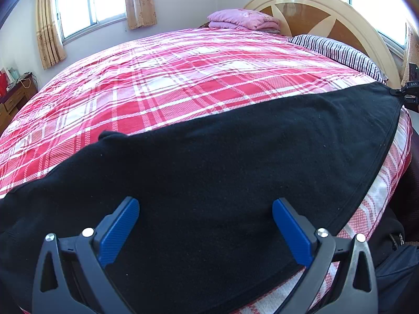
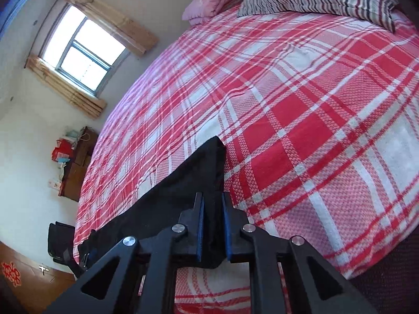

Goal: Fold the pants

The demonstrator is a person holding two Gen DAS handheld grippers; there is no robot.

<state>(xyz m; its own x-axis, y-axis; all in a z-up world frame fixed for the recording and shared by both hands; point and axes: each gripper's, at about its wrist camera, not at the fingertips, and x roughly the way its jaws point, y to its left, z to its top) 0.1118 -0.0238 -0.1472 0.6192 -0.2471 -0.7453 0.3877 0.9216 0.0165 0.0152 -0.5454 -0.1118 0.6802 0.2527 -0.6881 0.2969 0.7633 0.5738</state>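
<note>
Black pants (image 1: 209, 157) lie spread across the near side of a bed with a red and white plaid sheet (image 1: 183, 78). My left gripper (image 1: 205, 204) hovers over the near part of the pants, open, its blue pads (image 1: 120, 230) wide apart with cloth under them but not pinched. At the right end of the pants, a corner is drawn to a point at my right gripper (image 1: 408, 91). In the right wrist view, my right gripper (image 2: 212, 196) is shut on that edge of the pants (image 2: 183, 183), with black cloth filling the narrow gap between its pads.
A striped pillow (image 1: 335, 49) and a folded pink blanket (image 1: 243, 19) lie by the curved headboard (image 1: 314, 2). A wooden cabinet (image 2: 76, 162) with clutter stands by the far wall under a window (image 2: 81, 49). A black bag (image 2: 57, 240) sits on the floor by the bed's corner.
</note>
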